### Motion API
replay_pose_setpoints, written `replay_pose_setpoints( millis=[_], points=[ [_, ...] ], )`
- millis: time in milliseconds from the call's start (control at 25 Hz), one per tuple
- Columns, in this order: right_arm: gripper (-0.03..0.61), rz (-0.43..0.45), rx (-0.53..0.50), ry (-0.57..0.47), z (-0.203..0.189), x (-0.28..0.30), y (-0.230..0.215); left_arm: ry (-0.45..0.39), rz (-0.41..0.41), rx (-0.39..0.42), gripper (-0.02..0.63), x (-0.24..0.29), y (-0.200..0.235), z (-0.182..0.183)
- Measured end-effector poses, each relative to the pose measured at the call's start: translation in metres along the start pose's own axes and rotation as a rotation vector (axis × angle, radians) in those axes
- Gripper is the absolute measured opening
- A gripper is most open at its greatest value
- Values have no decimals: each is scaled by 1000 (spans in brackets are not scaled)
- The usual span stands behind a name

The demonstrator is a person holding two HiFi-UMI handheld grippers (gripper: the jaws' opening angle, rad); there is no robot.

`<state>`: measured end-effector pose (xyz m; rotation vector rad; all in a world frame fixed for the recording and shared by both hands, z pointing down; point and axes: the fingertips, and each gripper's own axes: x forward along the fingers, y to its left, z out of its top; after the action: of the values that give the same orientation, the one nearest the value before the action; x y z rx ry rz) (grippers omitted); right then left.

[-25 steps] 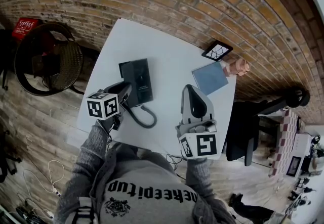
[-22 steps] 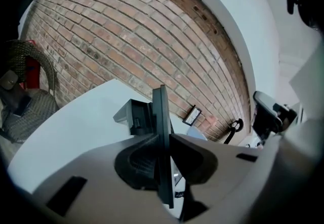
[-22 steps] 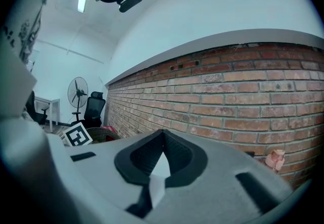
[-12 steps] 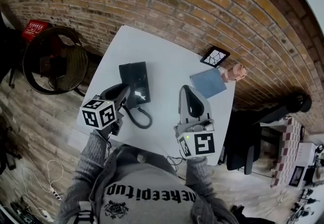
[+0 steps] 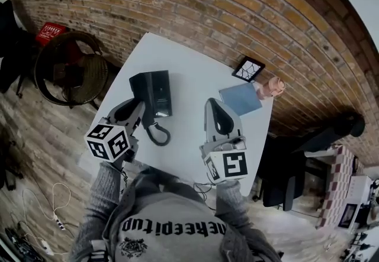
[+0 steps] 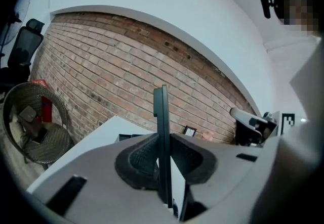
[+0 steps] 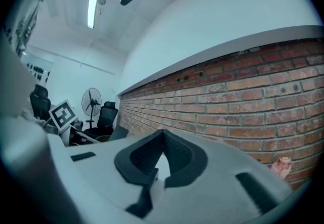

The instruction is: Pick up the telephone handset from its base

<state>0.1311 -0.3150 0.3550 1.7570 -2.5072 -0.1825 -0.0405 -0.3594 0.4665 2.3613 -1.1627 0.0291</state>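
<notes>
The left gripper's (image 6: 163, 141) jaws, having just been closing, are clamping the dark telephone handset (image 6: 161, 112), which is standing upright and edge-on between the ribbed pads, raised above the table; the right gripper's (image 7: 163, 136) jaws are meeting at their tips with nothing between them. A brick wall (image 5: 195, 6) is running behind the white table (image 5: 189, 65), and a round wicker chair (image 5: 68, 68) is standing on the wood floor off the table's left edge. On the table, the black telephone base (image 5: 153, 92) is sitting near the left edge, with the left gripper (image 5: 137, 110) just beside it and the right gripper (image 5: 215, 105) hovering over the middle, well apart from it. A blue notebook (image 5: 241, 98) is lying toward the right corner, a small framed picture (image 5: 249, 69) is resting by the far edge, and a small pink figure (image 5: 273, 86) is sitting at the right corner. The coiled cord (image 5: 157, 134) is looping on the table just in front of the base
</notes>
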Motion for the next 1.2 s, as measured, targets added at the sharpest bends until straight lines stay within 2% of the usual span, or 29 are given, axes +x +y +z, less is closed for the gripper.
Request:
replay_pose_setpoints(
  millis=[400, 560, 1200],
  points=[
    [5, 48, 1, -41, 13, -27, 6, -121, 39, 57, 67, -46, -37, 25],
    [5, 62, 4, -56, 18, -37, 10, -150, 65, 101, 67, -63, -49, 30],
    [5, 89, -13, -96, 35, -80, 19, -261, 163, 156, 67, -119, -82, 39]
  ],
)
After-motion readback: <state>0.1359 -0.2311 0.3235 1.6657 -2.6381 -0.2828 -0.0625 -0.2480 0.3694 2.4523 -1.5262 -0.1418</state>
